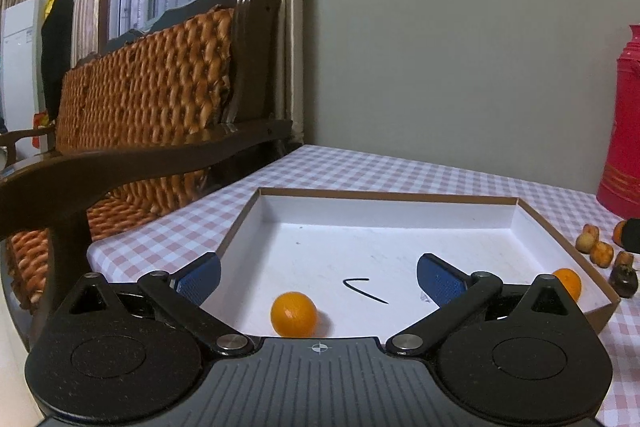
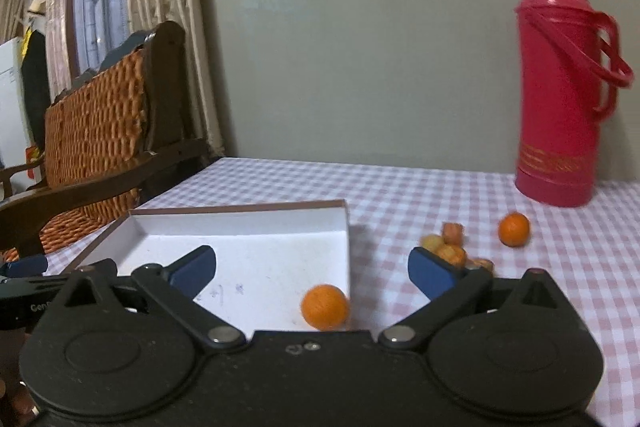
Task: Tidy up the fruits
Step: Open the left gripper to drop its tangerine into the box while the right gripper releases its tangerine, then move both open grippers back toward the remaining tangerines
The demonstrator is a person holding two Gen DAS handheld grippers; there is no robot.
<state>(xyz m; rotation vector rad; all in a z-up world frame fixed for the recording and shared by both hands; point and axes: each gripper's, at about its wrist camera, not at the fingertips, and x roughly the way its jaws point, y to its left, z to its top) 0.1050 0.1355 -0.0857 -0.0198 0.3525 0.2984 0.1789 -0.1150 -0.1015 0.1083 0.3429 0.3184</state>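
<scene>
A shallow white cardboard box (image 1: 516, 215) with brown rim lies on the checked table. My left gripper (image 1: 318, 277) is open and empty over the box's near part. An orange (image 1: 293, 314) lies in the box just in front of it; a second orange (image 1: 567, 283) lies at the box's right wall. My right gripper (image 2: 312, 273) is open and empty above the box's right near corner (image 2: 347, 227), with an orange (image 2: 324, 307) in the box below it. Small yellow-orange fruits (image 2: 448, 247) and another orange (image 2: 514, 229) lie on the cloth right of the box.
A red thermos (image 2: 560, 87) stands at the back right of the table (image 2: 400, 183). A wicker-backed wooden bench (image 1: 152, 99) stands close to the table's left edge. A grey wall runs behind. A dark small fruit (image 1: 624, 277) lies right of the box.
</scene>
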